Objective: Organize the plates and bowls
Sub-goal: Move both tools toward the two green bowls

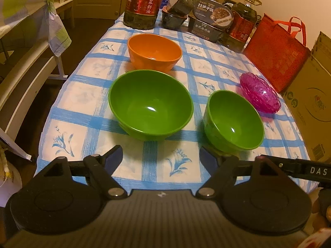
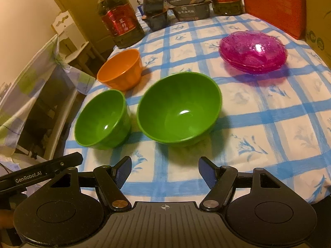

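Two green bowls stand side by side on the blue-checked tablecloth (image 1: 182, 171). My left gripper (image 1: 162, 156) is open and empty, just in front of the left green bowl (image 1: 151, 105); its right fingertip is close to the foot of the right green bowl (image 1: 233, 122). My right gripper (image 2: 165, 166) is open and empty too, a little short of the right green bowl (image 2: 179, 107), with the left green bowl (image 2: 102, 119) beside it. An orange bowl (image 1: 154, 49) (image 2: 121, 70) stands behind the left green one. Pink glass plates (image 1: 260, 93) (image 2: 253, 51) lie stacked at the right.
Oil bottles (image 1: 143, 2) (image 2: 120, 20), black food boxes (image 1: 209, 20) and a red bag (image 1: 277, 51) line the table's far end, with a cardboard box (image 1: 310, 103) at the right. A chair with a draped cloth (image 2: 41, 86) stands left of the table edge.
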`<control>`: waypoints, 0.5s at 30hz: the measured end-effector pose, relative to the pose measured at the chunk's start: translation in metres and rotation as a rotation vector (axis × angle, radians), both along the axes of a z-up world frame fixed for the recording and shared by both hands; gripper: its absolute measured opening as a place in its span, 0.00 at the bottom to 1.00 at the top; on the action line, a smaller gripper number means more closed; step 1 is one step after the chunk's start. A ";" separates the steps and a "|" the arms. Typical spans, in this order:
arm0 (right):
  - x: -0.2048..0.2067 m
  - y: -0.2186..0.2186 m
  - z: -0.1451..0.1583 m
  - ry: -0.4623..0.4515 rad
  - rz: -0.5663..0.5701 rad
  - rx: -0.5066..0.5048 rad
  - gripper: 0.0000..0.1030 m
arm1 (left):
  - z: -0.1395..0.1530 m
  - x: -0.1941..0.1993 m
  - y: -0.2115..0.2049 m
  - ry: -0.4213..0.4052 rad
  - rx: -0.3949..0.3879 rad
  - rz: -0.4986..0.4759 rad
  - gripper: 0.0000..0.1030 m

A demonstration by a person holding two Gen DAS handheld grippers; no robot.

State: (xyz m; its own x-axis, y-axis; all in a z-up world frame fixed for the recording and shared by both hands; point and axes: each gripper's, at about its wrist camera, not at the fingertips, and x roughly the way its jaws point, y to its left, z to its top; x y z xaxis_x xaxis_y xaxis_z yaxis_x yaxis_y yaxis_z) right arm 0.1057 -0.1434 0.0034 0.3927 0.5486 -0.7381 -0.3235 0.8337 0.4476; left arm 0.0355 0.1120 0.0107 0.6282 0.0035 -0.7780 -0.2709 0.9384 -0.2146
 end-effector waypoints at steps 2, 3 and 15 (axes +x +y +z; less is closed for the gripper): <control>0.001 0.006 0.001 -0.006 0.010 0.005 0.69 | 0.001 0.001 0.005 -0.005 -0.004 0.008 0.79; 0.002 0.010 0.002 -0.009 0.017 0.005 0.69 | 0.001 0.001 0.009 -0.007 -0.003 0.014 0.79; 0.015 0.063 -0.003 -0.025 0.083 0.005 0.69 | -0.006 0.015 0.054 0.005 -0.012 0.066 0.80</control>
State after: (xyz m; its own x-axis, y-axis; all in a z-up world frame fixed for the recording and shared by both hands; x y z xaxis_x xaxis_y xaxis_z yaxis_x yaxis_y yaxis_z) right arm 0.1210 -0.0805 0.0006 0.3638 0.5841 -0.7256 -0.4026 0.8010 0.4429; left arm 0.0506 0.1660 0.0048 0.6234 0.0350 -0.7811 -0.3328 0.9159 -0.2246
